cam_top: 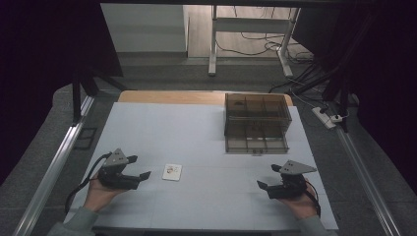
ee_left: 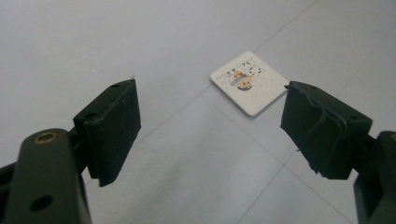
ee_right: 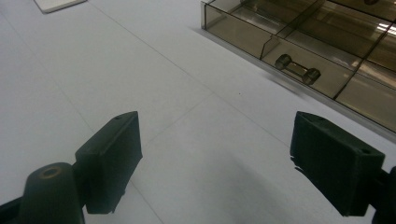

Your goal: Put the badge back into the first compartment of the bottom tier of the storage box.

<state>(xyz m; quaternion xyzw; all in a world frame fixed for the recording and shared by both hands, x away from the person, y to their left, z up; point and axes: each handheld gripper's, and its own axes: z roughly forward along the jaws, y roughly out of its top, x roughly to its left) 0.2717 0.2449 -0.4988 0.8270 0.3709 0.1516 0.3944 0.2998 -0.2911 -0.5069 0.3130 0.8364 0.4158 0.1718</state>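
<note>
Lying flat on the white surface (cam_top: 206,123), toward its near left, a small white card (cam_top: 172,171) with a colourful print, just beyond the tips of the left gripper (cam_top: 138,167) and apart from them. Seen through the left gripper view, the same card (ee_left: 248,82) resting between and past the two black pads, touched by neither. Left gripper standing wide, nothing between the jaws. Held low over the near right of the surface, the right gripper (cam_top: 268,177), also spread wide and empty; in its own view, bare white surface between the pads and the drawer's handle (ee_right: 297,68) ahead to the right. Sitting at the far right, a smoky transparent drawer box (cam_top: 256,113) with its lower drawer (cam_top: 255,142) pulled out toward the person, reaching nearly to the right edge of the surface. Plenty of open room across the middle and the far left, between card and box and between the two grippers. Bordering the surface, metal rails (cam_top: 54,167) along left and right, with grey floor beyond; at the far edge, a strip of wooden tabletop (cam_top: 167,97) showing past the white sheet.
</note>
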